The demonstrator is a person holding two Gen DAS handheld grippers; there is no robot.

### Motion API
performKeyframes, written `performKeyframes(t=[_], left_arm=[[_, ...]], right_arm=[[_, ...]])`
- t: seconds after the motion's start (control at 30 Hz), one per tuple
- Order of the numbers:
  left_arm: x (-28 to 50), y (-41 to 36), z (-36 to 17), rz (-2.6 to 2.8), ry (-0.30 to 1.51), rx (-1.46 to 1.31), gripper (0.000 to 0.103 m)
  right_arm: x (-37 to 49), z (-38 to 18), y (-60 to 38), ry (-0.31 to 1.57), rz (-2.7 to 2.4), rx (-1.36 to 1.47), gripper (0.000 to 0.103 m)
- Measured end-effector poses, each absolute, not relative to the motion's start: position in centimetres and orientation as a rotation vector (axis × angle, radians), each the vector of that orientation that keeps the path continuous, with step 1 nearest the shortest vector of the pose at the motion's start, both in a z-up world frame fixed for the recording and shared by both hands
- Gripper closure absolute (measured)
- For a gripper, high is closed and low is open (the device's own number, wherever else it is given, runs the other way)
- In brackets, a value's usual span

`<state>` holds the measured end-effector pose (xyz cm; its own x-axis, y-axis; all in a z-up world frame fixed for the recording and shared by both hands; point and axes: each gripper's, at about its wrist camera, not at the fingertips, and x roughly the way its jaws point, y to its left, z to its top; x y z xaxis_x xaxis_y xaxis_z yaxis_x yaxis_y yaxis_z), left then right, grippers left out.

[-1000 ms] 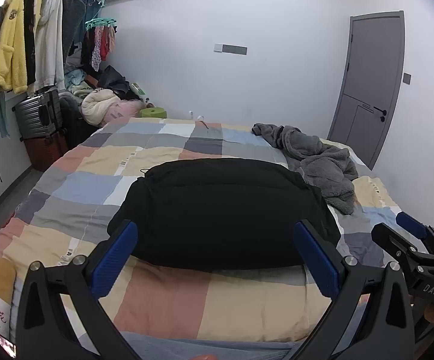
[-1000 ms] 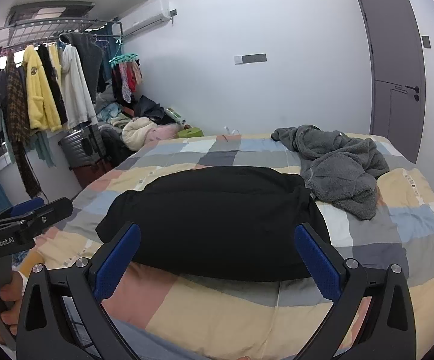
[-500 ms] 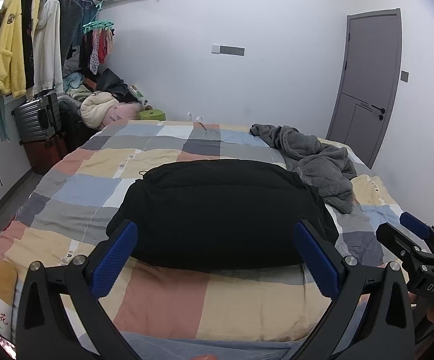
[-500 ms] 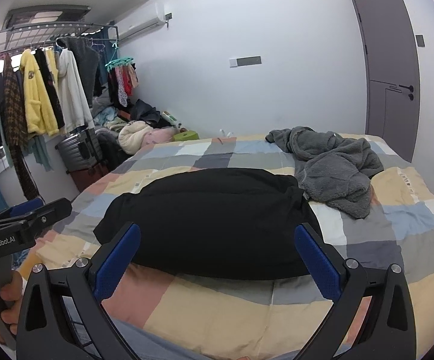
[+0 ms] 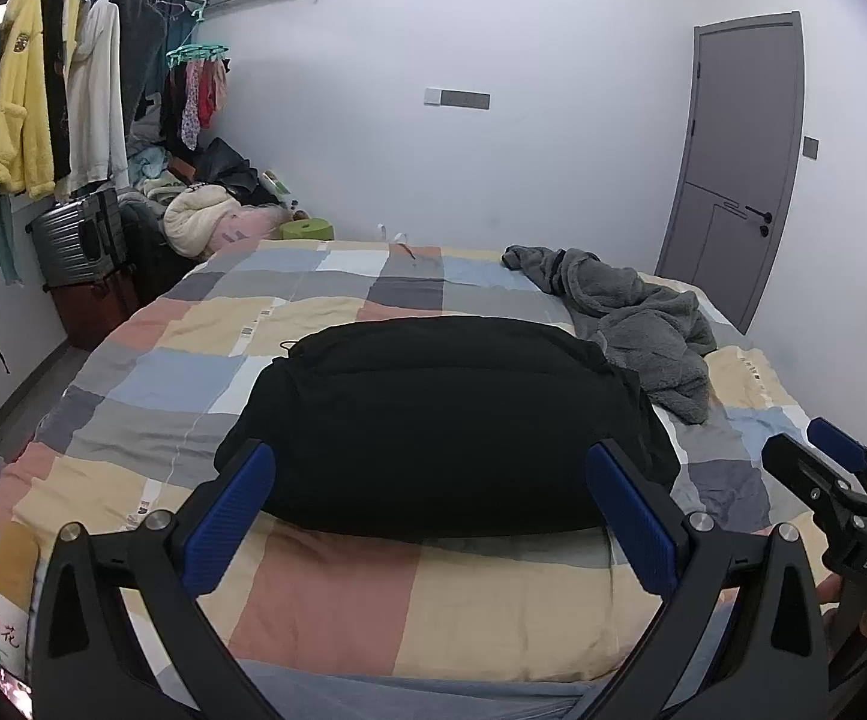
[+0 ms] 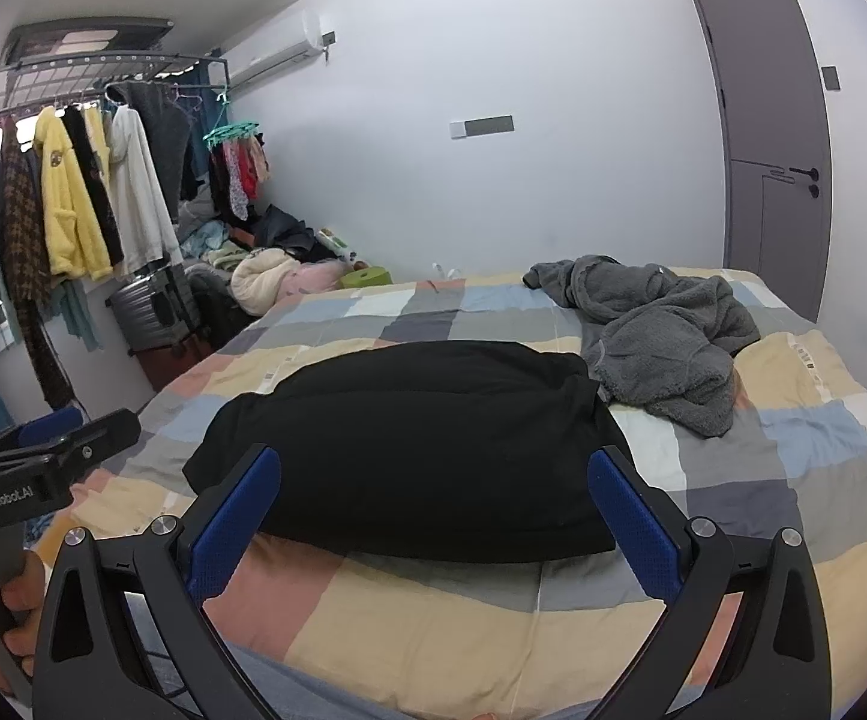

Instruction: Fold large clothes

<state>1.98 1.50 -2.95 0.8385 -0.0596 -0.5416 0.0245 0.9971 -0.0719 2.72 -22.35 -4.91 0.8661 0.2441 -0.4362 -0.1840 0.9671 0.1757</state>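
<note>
A black garment (image 5: 445,420), folded into a thick rectangle, lies on the checked bedspread (image 5: 325,594) near the bed's front edge; it also shows in the right wrist view (image 6: 415,450). A crumpled grey fleece garment (image 5: 631,318) lies behind it to the right, and it shows in the right wrist view (image 6: 661,330) too. My left gripper (image 5: 430,510) is open and empty, held above the bed's front edge, short of the black garment. My right gripper (image 6: 433,510) is open and empty in the same stance, to the right of the left one.
A clothes rack (image 5: 55,102) with hung coats, suitcases (image 5: 79,240) and a heap of clothes (image 5: 205,222) stand along the left wall. A grey door (image 5: 739,168) is at the back right. The bed's far half lies behind the garments.
Both grippers have drifted slightly, so the view shifts a little. The garments have not moved and both grippers stay open.
</note>
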Motion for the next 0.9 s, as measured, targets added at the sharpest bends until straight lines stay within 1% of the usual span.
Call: performKeyframes(t=[0.9], left_arm=[[1.93,1.84,-2.88,-0.063,0.580,-0.068,0.000]], right_arm=[[2.72,-4.88,-22.11,0.476,0.217,0.116,0.000]])
